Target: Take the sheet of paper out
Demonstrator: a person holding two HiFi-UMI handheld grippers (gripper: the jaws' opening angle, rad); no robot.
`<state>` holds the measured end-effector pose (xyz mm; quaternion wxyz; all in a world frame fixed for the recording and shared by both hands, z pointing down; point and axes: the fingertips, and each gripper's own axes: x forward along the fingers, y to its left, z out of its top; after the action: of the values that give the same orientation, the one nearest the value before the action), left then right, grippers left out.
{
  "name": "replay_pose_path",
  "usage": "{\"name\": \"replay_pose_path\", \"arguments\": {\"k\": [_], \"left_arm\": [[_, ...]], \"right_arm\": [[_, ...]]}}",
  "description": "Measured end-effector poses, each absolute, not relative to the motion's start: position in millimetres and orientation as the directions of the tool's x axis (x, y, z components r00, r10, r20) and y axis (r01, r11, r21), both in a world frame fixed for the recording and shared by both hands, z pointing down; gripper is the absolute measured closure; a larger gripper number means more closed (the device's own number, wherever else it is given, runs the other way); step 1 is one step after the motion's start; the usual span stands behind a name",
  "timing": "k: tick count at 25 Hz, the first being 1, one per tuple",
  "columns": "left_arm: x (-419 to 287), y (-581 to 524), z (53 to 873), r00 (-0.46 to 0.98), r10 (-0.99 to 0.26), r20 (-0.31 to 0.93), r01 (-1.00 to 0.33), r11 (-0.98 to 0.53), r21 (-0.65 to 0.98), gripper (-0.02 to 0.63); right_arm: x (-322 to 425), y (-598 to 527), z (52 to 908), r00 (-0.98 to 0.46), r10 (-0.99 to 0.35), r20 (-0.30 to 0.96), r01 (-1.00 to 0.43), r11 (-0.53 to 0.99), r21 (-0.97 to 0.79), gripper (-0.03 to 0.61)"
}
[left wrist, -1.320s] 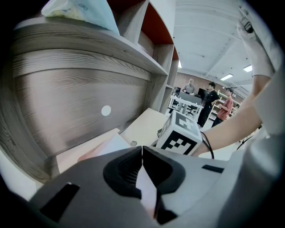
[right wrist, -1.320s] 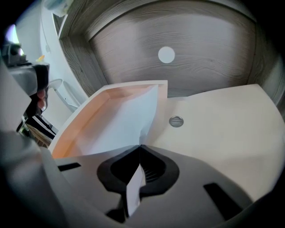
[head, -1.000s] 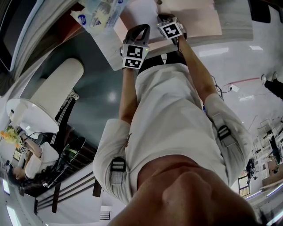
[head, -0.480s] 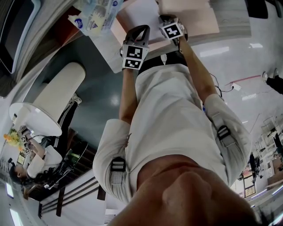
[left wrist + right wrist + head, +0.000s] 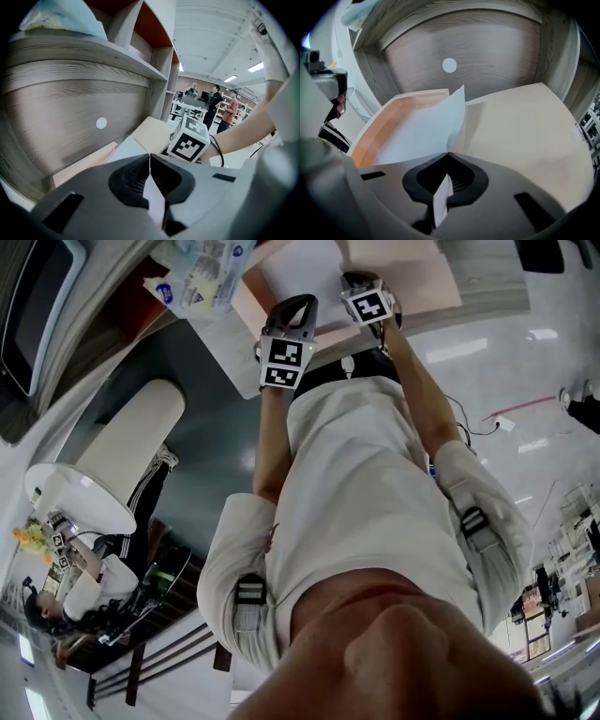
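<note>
While the sheet of paper [image 5: 417, 136] rests on the tan folder [image 5: 370, 131], the left gripper [image 5: 150, 158] and the right gripper [image 5: 447, 154] each pinch its edge.

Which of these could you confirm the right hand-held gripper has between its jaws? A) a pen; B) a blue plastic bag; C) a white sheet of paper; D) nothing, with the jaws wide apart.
C: in the right gripper view, the right hand-held gripper has its jaws closed on the edge of the white sheet of paper, which rises up from between them.
</note>
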<state>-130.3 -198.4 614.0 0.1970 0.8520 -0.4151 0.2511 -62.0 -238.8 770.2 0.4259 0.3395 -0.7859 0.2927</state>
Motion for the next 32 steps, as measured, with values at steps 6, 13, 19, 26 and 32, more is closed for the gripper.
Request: {"name": "replay_pose_path", "arguments": {"k": [6, 13, 19, 26, 32], "left_arm": [[-127.9, -198.2, 610.9, 0.537, -0.605, 0.588, -0.798, -0.59, 0.122, 0.591], [-121.2, -199.4, 607.8, 0.552, -0.598, 0.581, -0.784, -0.609, 0.118, 0.591], [-113.9, -199.6, 606.0, 0.564, -0.59, 0.578, -0.773, -0.624, 0.116, 0.591], [-100.5, -201.0, 602.9, 0.583, -0.579, 0.571, -0.755, -0.646, 0.116, 0.591], [-91.1, -203.5, 597.3, 0.594, -0.573, 0.565, -0.741, -0.663, 0.106, 0.591]], "right_arm": [[-50.3, -241.3, 764.0, -0.392, -0.312, 0.865, -0.801, 0.579, -0.153, 0.557], [-40.6, -243.2, 758.3, -0.383, -0.336, 0.86, -0.814, 0.562, -0.143, 0.557], [-29.7, -244.6, 748.6, -0.376, -0.363, 0.852, -0.822, 0.555, -0.127, 0.557], [-11.9, -250.0, 733.9, -0.359, -0.405, 0.841, -0.837, 0.538, -0.099, 0.557], [-0.5, -255.2, 719.5, -0.359, -0.442, 0.822, -0.846, 0.527, -0.086, 0.557]]}}
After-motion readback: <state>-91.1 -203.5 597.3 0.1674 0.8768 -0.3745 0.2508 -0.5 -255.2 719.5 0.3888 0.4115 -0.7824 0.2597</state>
